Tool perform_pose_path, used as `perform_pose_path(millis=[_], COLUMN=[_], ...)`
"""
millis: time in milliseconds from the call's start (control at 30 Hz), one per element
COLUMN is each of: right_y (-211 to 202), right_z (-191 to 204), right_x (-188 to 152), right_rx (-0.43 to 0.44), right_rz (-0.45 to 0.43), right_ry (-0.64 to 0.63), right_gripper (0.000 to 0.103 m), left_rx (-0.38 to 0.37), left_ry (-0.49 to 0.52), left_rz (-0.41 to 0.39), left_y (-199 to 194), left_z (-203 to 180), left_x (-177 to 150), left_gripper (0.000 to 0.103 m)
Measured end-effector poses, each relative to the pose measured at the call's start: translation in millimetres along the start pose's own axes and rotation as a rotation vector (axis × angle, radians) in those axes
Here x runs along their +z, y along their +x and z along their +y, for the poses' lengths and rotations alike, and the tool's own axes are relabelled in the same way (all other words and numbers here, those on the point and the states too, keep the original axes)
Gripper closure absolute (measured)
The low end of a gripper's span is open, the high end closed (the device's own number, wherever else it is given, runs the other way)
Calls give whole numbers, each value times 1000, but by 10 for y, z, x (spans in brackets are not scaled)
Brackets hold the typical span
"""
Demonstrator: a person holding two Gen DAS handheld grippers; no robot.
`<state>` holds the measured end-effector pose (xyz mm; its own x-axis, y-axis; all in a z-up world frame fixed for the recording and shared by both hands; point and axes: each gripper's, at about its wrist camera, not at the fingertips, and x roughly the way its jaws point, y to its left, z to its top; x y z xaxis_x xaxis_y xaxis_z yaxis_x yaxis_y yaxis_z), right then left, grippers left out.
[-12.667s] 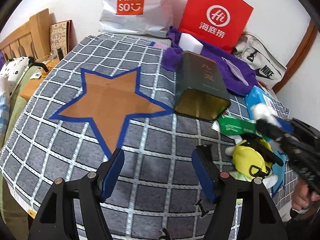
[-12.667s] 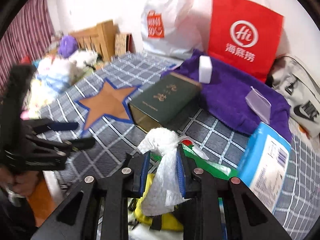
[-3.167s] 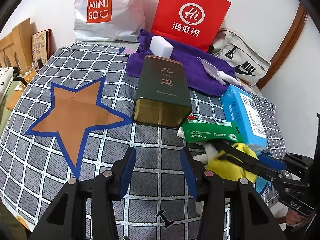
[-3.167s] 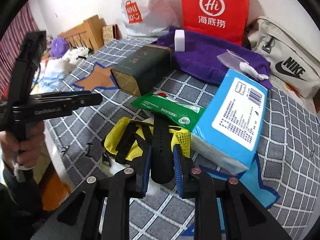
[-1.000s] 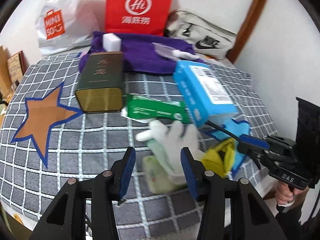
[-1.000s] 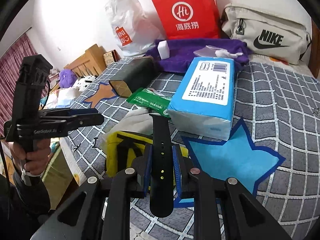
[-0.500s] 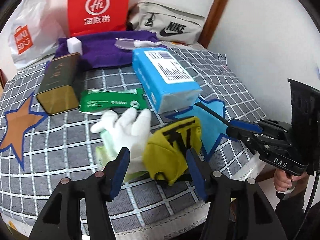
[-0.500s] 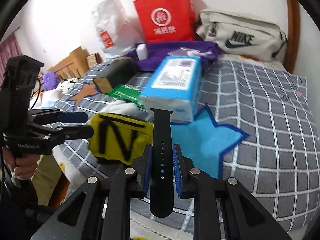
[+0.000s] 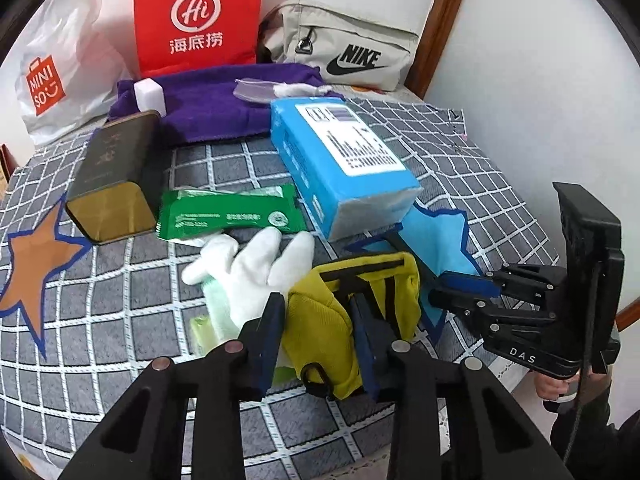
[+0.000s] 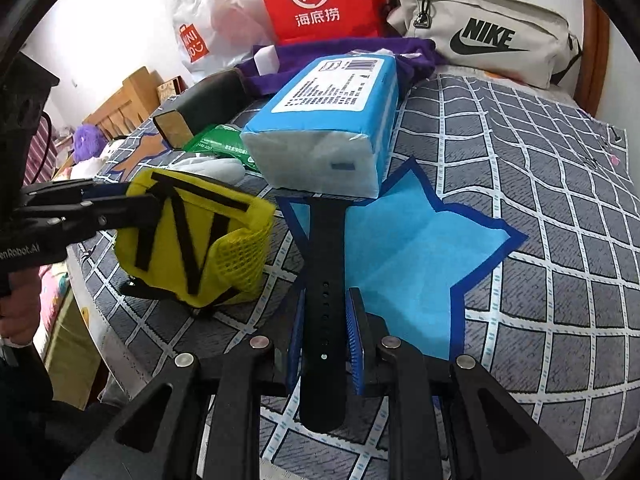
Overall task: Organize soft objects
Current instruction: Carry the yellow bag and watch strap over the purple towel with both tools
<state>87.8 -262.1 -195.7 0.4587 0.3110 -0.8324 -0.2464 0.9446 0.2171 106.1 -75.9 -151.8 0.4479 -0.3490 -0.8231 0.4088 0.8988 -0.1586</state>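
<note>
Yellow fabric pouch [image 9: 352, 312] with black straps sits at lower centre of the left wrist view, clamped between the blue pads of the left gripper [image 9: 318, 338], its mesh side hidden there. In the right wrist view the pouch [image 10: 192, 240] hangs at mid left, blurred. A black watch strap [image 10: 325, 280] runs lengthwise up the frame, long axis pointing at the blue tissue pack [image 10: 324, 128]; the right gripper [image 10: 325, 344] is closed on it, and its lower end is cut off behind the fingers. A blue star [image 10: 420, 248] lies beneath, partly covered by the pack.
</note>
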Motion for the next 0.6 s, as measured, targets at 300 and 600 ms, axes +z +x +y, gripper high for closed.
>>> perform_pose_path(millis=[300,600], right_y=[103,167], right_z=[137,173], right_x=[131,179], right_rx=[-51,-90], right_rz=[1,-5], right_ry=[-51,-47], right_gripper=[73,80], left_rx=[10,23], left_ry=[-82,-224], left_rz=[-66,-119], left_y=[-253,-484], left_z=[317,850], left_x=[97,81], left_gripper=[72,72])
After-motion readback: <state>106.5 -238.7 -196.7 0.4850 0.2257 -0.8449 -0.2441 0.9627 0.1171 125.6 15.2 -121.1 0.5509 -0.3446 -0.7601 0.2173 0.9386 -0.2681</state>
